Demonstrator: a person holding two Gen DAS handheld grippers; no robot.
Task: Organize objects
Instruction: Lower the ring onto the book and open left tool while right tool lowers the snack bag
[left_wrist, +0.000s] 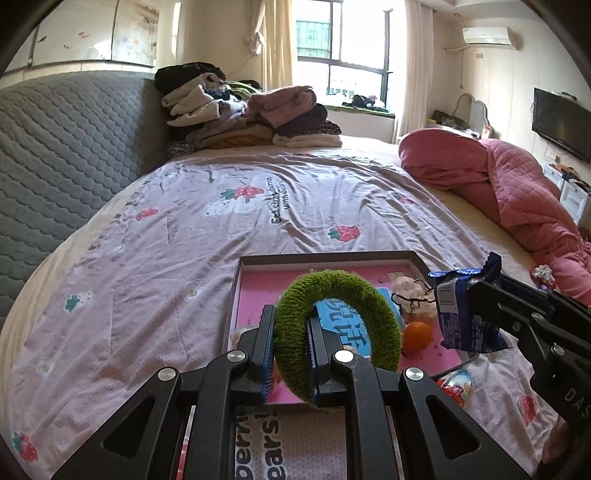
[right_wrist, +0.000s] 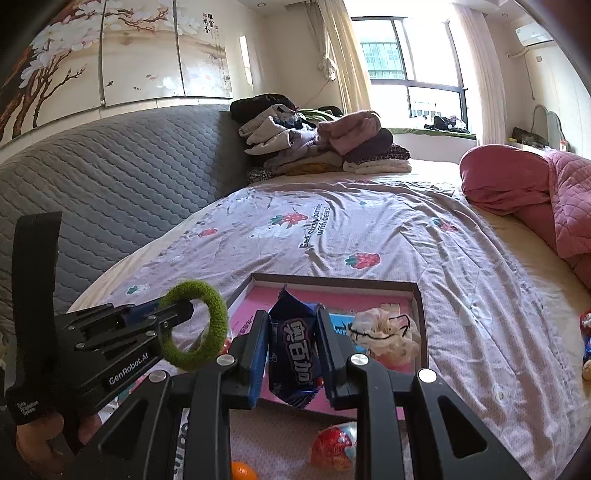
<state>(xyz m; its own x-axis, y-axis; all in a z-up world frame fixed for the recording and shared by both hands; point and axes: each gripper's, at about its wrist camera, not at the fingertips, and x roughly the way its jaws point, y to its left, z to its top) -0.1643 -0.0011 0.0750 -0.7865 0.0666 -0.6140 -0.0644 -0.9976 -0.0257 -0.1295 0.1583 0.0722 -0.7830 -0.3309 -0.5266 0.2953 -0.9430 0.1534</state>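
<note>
Crowding pink box (left_wrist: 255, 291): orange (left_wrist: 417, 335), crumpled bag (left_wrist: 412, 295), blue card (left_wrist: 341, 325).

Daylight from window (left_wrist: 341, 48) at upper centre, panes blown out. Room bright, shadows soft. Fisheye bends edges; dark vignette in corners. Near gripper parts slightly soft.

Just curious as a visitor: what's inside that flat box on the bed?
Inside the box: a pink lining, a blue card, an orange and a crumpled bag. The green ring and snack packet, held in front, hide the rest.
</note>
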